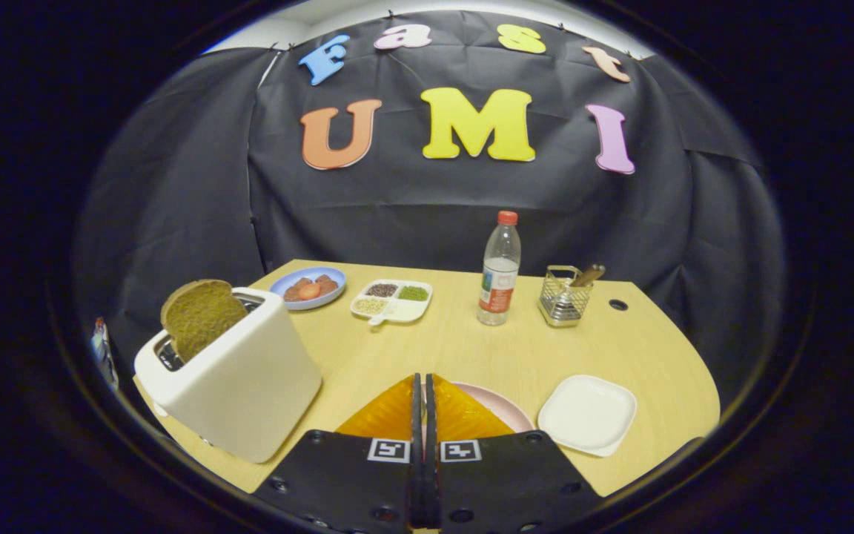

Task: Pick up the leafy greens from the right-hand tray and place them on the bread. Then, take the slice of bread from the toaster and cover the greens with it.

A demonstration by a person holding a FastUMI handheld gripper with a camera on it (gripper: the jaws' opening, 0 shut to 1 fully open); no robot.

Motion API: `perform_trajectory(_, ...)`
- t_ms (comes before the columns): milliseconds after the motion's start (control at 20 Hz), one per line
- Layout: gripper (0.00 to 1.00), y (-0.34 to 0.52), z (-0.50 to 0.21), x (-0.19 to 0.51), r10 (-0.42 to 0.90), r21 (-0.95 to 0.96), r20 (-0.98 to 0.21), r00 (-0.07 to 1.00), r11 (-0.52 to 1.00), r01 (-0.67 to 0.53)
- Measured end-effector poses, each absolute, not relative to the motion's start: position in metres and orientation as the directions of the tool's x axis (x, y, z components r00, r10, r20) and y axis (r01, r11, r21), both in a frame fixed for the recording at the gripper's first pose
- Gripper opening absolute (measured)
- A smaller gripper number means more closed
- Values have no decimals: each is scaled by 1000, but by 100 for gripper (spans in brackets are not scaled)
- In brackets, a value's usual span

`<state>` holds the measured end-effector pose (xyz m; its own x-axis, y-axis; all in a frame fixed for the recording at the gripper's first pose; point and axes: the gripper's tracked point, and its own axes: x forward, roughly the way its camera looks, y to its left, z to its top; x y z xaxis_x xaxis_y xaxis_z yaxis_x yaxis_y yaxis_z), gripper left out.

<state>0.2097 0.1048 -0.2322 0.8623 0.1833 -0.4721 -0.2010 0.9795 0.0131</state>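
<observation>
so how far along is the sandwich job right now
Likely done: the white tray looks bare, so the greens seem already moved. The fingers hide most of the pink plate, so that cannot be confirmed. In hand: nothing; the fingers are shut together over the plate. Left: the bread slice stands in the toaster, not yet taken.

The toaster (238, 378) looks like smooth, shiny plastic. The table (471, 348) looks like pale wood. The basket (562, 300) is metal wire. The bottle (500, 271) is clear plastic.
</observation>
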Motion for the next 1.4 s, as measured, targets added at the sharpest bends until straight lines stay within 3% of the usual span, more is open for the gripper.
perform_trajectory(450, 0, 58, -280, 227, 105, 7, -528, 843, 993, -119)
perform_trajectory(600, 7, 45, -288, 229, 79, 16, -541, 837, 996, -83)
perform_trajectory(800, 41, 39, -283, 227, 69, 22, -536, 842, 997, -68)
perform_trajectory(950, 80, 36, -266, 219, 58, 19, -516, 855, 998, -56)
perform_trajectory(1100, 95, 43, -233, 205, 50, 12, -473, 880, 999, -51)
perform_trajectory(1400, 96, 94, -154, 173, 101, 48, -361, 927, 995, -90)
